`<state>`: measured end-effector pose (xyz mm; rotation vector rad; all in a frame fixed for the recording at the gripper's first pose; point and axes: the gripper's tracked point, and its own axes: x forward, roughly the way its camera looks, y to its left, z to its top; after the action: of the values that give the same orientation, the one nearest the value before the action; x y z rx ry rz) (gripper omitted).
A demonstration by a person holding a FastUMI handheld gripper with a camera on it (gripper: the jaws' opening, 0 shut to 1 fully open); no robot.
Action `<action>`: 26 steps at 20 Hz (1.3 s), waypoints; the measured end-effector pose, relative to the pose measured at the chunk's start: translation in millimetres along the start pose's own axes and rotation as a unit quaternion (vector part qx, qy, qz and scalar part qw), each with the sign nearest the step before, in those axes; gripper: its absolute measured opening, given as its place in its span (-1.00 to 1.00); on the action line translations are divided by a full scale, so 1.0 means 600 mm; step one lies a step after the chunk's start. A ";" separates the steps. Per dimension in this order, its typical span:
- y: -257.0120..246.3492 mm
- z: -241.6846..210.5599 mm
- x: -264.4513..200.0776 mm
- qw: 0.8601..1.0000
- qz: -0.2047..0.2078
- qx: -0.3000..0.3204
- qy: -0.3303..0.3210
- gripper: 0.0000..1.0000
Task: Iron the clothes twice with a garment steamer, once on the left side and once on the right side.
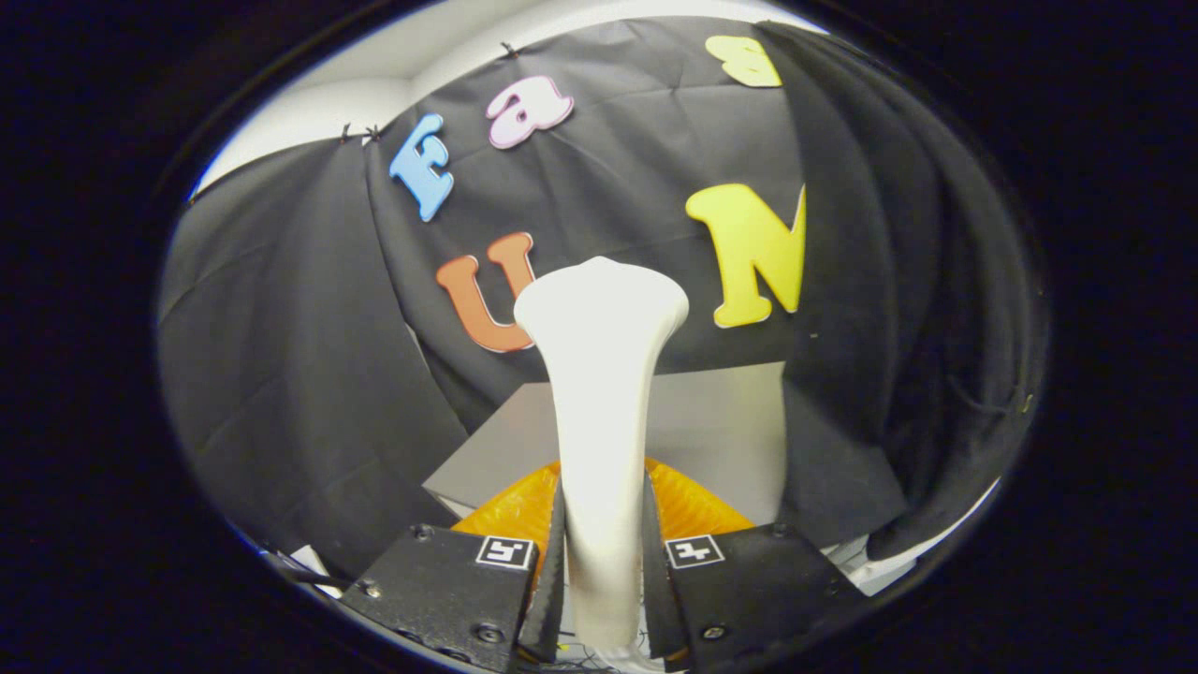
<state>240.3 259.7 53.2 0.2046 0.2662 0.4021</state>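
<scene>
The gripper is seen nearest, its two fingers pressed from either side against the white handle of the garment steamer, which is pinched between them. A small square marker is carried on the top of each finger block, one on each side of the handle. The steamer is held upright: its narrow shaft rises from between the fingers and widens into a flared, rounded head well ahead of them, with the top edge slightly dipped in the middle. The steaming face itself cannot be made out from this side.

Just behind the fingers and partly hidden by the steamer's shaft, a ribbed orange object is seen, spreading to both sides of the handle; what it is cannot be told. It lies at the near edge of a grey table, whose bare flat surface stretches away beyond the fingers. The table's left corner is seen pointing toward the dark cloth on that side.

Farthest off, the black cloth wall of the booth is hung in folds behind the table and around both sides. A dark hanging garment or cloth drape is seen to the right of the table, falling in long vertical folds past the table's right edge; whether it is clothing cannot be told. Above the cloth, a strip of pale wall is visible.
</scene>
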 end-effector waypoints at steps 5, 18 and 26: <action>-0.054 0.021 -0.156 0.999 -0.015 0.009 -0.049 -0.24; -0.302 0.124 -0.409 0.978 -0.145 0.034 -0.145 -0.23; -0.381 0.197 -0.392 0.972 -0.172 0.026 -0.161 -0.24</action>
<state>148.0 -59.4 158.4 0.2669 -0.0093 0.0148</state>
